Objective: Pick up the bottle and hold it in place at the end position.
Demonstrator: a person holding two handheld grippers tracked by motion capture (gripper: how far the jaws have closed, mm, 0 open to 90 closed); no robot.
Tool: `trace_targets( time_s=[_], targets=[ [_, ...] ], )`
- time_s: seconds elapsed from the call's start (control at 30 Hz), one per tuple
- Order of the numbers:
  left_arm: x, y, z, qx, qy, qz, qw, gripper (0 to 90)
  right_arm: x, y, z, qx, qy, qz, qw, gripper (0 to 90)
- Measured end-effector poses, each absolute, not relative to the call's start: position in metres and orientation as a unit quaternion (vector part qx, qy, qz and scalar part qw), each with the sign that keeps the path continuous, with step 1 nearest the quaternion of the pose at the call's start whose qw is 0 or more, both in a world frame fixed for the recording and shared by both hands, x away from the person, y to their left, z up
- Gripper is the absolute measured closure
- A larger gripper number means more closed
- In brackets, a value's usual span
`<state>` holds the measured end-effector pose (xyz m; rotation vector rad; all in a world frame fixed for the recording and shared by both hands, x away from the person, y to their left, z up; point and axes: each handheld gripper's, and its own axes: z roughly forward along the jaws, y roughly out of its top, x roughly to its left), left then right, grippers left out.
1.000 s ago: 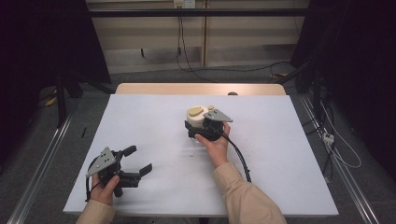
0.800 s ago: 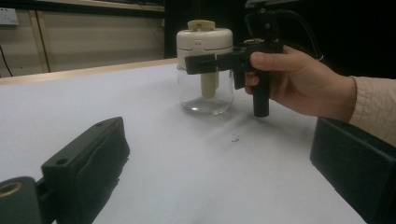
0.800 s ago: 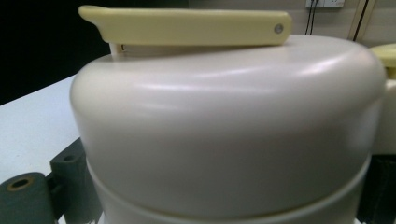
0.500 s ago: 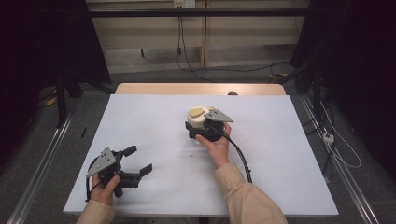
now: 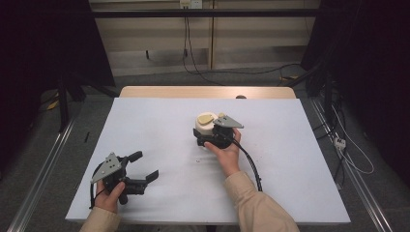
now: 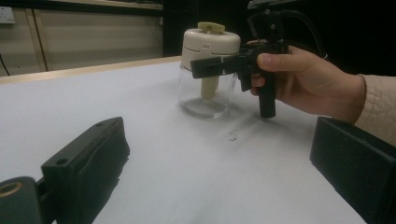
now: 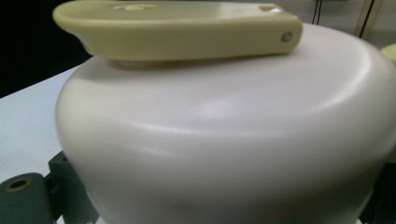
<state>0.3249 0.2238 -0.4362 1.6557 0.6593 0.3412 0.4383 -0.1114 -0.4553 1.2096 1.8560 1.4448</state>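
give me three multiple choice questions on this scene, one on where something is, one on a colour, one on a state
1. Where does the jar stand?
A. on the white table top, near its middle
B. on the floor beside the table
C. on the wooden strip at the far edge

2. What colour is the handle on top of the jar's lid?
A. red
B. pale yellow-green
C. black

3. How is the left gripper set?
A. shut on the jar
C. open, with nothing between its jaws
B. shut on a cable

Answers: 1 A, the high view shows the jar on the white table near its middle. 2 B, the right gripper view shows the handle pale yellow-green over the cream lid. 3 C, the left gripper view shows its jaws wide apart over bare table, while the right gripper is at the lid.
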Motion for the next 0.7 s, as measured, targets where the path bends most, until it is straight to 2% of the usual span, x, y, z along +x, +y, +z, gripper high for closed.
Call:
trace_targets(
  time_s=[0.7],
  targets=[
    [0.3245, 0.2222, -0.4374, 0.721, 0.287, 0.144, 0.614, 3.8, 0.4365, -0.1132, -0.4532, 0.441, 0.697, 0.514, 0.235, 5.2]
  ],
)
